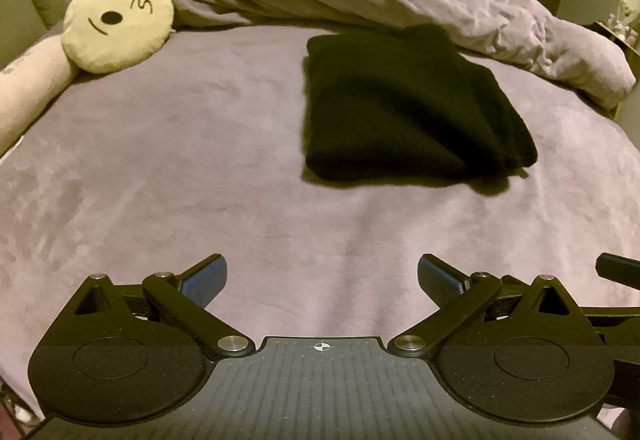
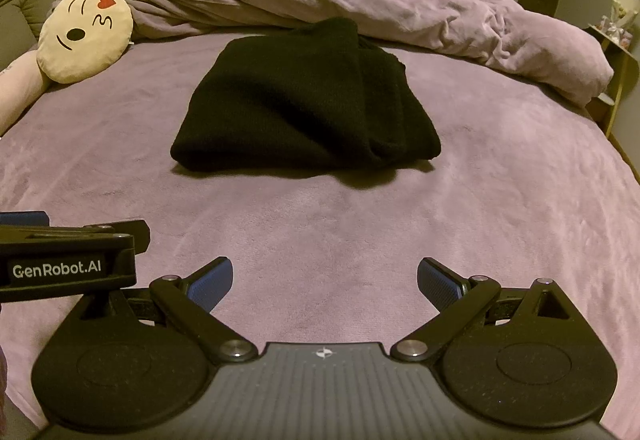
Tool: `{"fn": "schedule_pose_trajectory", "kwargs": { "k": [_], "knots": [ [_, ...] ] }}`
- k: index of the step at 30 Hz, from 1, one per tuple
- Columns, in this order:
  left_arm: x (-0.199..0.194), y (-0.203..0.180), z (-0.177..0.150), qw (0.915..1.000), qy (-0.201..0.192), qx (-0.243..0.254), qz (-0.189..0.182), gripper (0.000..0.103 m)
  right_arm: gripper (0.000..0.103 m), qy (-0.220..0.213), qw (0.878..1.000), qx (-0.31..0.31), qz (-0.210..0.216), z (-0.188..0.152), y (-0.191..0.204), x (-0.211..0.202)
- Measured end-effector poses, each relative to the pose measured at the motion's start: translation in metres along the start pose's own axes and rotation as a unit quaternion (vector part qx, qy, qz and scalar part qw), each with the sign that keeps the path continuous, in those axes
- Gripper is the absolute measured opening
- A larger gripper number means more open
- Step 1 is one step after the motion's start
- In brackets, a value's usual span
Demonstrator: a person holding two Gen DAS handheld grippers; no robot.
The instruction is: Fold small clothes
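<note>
Garment [image 2: 304, 95] folded, folds perhaps indistinct.

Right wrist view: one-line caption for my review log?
Open right gripper faces a folded black garment lying untouched on the purple bedsheet.

Bare purple bed sheet [image 2: 320, 232] lies between both grippers and the folded black garment [image 2: 304, 99]. Far behind, the bunched duvet [image 2: 360, 3] blocks passage (emoji pillow [image 2: 84, 35] far left).

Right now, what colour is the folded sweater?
Black sweater, clearest from the right wrist view.
</note>
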State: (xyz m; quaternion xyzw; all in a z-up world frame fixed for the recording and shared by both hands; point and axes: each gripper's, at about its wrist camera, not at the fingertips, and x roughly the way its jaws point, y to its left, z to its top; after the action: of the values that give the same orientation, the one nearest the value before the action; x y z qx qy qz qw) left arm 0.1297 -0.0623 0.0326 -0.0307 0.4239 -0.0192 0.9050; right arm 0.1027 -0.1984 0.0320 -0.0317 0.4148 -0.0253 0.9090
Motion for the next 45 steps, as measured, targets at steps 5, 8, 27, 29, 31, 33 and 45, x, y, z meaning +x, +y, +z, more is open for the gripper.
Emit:
{"fn": "schedule_pose_trajectory", "kwargs": {
  "k": [5, 8, 27, 29, 31, 33, 45],
  "knots": [
    [-0.001, -0.001, 0.000, 1.0000, 0.001, -0.003, -0.003, 0.103, 0.099, -0.001, 1.000, 0.002, -0.001, 0.000, -0.002, 0.000],
    [-0.001, 0.002, 0.001, 0.9999, 0.003, -0.010, -0.007, 0.103, 0.099, -0.001, 1.000, 0.006, -0.001, 0.001, -0.004, 0.000],
    [-0.003, -0.003, 0.001, 0.9999, 0.000, -0.002, -0.014, 0.103, 0.099, 0.001, 1.000, 0.003, 0.000, 0.002, -0.007, 0.001],
    [-0.003, -0.004, 0.001, 0.9999, -0.001, -0.001, -0.016, 0.103, 0.099, 0.001, 1.000, 0.004, 0.000, 0.002, -0.007, 0.001],
    [-0.004, -0.004, 0.001, 0.9999, -0.001, -0.001, -0.017, 0.103, 0.099, 0.001, 1.000, 0.004, 0.000, 0.002, -0.007, 0.000],
    [-0.003, -0.004, 0.001, 0.9998, -0.001, 0.000, -0.017, 0.103, 0.099, 0.001, 1.000, 0.004, 0.000, 0.002, -0.007, 0.000],
    [-0.004, -0.008, 0.000, 0.9999, -0.008, 0.010, -0.007, 0.103, 0.099, 0.002, 1.000, 0.004, -0.003, 0.001, -0.011, 0.003]
  ]
}}
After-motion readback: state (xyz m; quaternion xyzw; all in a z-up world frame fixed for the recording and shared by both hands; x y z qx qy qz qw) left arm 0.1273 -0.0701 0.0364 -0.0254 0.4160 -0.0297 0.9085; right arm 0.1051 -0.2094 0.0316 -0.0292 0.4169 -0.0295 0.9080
